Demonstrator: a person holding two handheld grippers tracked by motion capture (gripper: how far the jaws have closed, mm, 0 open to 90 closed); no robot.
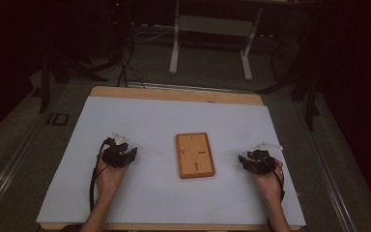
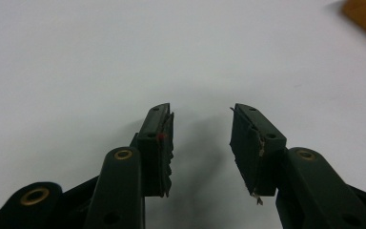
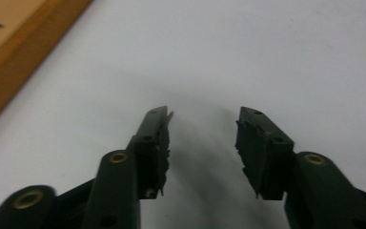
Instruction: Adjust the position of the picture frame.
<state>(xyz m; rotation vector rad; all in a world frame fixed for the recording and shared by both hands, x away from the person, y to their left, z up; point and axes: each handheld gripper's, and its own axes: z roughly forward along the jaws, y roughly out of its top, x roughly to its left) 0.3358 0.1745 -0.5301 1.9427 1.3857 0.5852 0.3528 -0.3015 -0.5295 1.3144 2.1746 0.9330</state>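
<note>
Lying flat near the middle of the white table cover (image 1: 140, 121), the wooden board (image 1: 195, 155) looks stiff and fairly light (this is my guess), so I would take it by the raised rim on a long side, because the flat face gives the jaws nothing to bite. Left of the board rests the left gripper (image 2: 201, 125), right of it the right gripper (image 3: 204, 127), both spread apart and empty, each well apart from the board. Beyond the table the room is dark, with a white frame (image 1: 211, 29) on the floor.
</note>
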